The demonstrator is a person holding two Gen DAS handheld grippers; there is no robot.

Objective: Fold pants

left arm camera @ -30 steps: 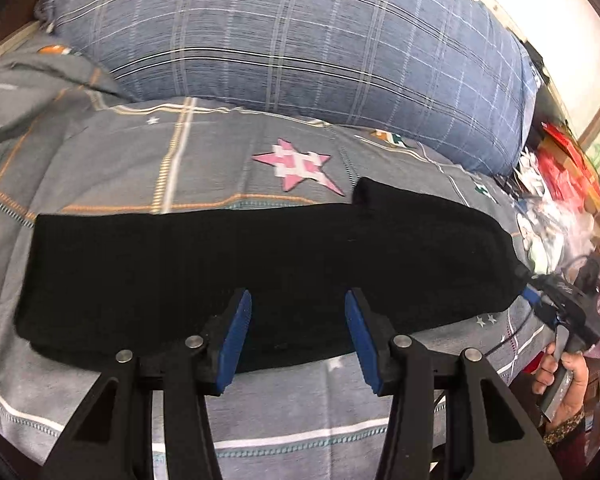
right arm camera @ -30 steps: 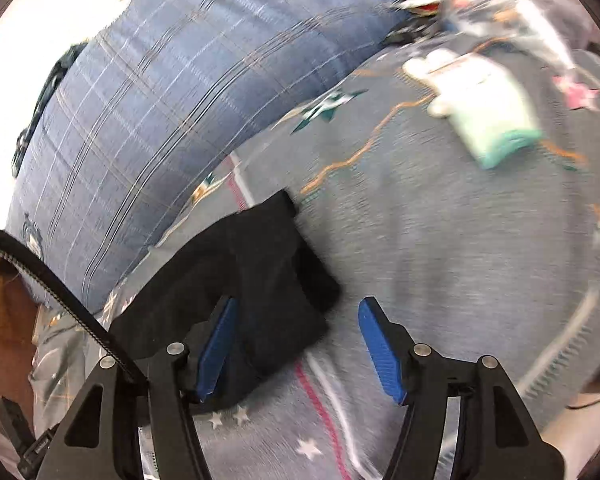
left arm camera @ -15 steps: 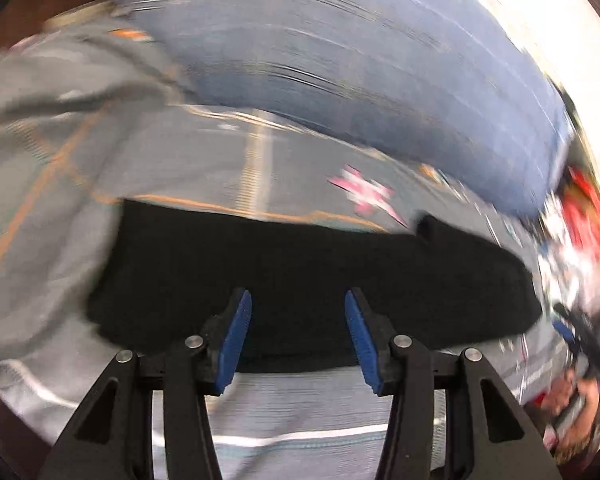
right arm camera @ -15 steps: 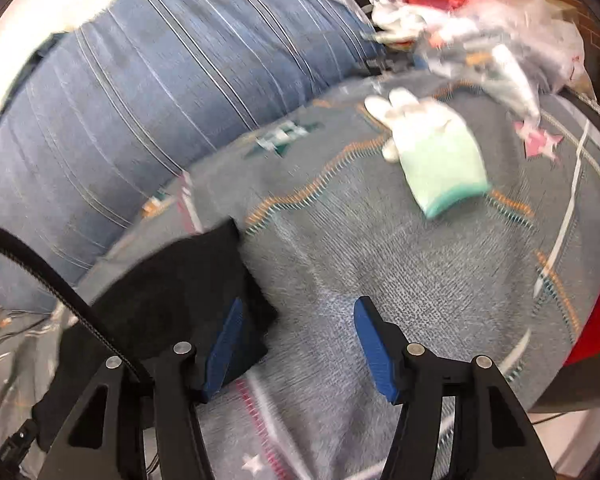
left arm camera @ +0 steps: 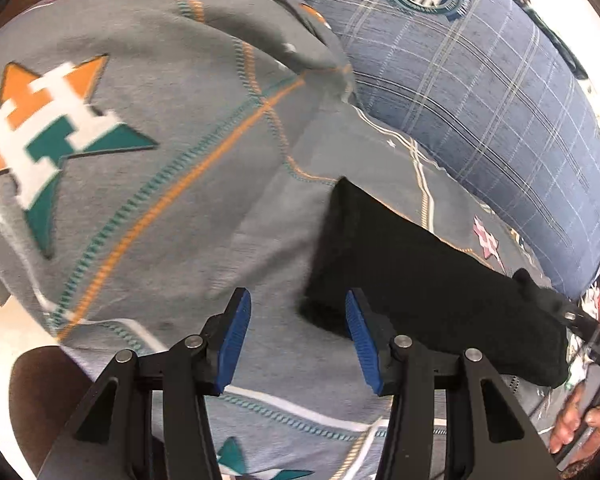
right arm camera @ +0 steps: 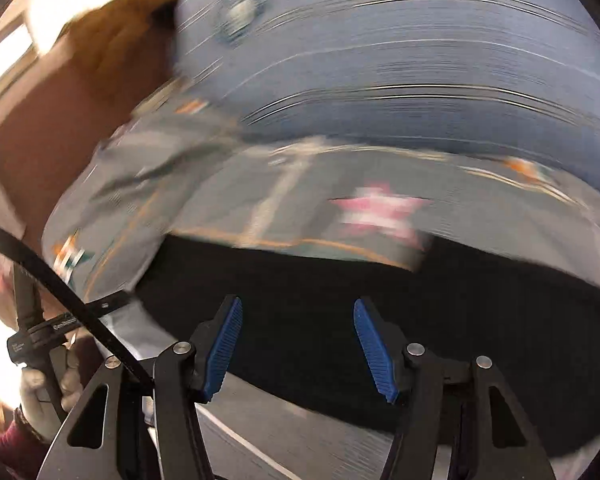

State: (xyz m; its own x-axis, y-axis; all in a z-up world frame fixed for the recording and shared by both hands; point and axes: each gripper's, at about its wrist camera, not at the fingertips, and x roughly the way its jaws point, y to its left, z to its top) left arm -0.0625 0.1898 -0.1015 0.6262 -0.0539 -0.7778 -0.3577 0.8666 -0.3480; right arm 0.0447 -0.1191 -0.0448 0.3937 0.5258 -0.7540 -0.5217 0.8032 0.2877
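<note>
The black pants (left arm camera: pixel 428 280) lie flat as a long narrow strip on the grey star-patterned bedspread (left arm camera: pixel 172 184), running alongside the blue plaid pillow (left arm camera: pixel 500 92) but a little apart from it, with a band of bedspread between. Laid out lengthwise like this, they look already folded leg over leg, so the likely next step is to bring one short end over to the other.

The left gripper (left arm camera: pixel 298 344) hovers at the strip's squared-off end, fingers spread wide and holding nothing; its right finger (left arm camera: pixel 360 344) overlaps the near corner of the fabric in this view, while the left one sits over bare bedspread. That placement suggests it is lining up to pinch this end (whether it touches the cloth I cannot tell).

The right gripper (right arm camera: pixel 298 344) hangs over the pants' (right arm camera: pixel 380 308) near long edge, also wide apart and empty; its view is heavily motion-blurred, so finer detail is lost.
</note>
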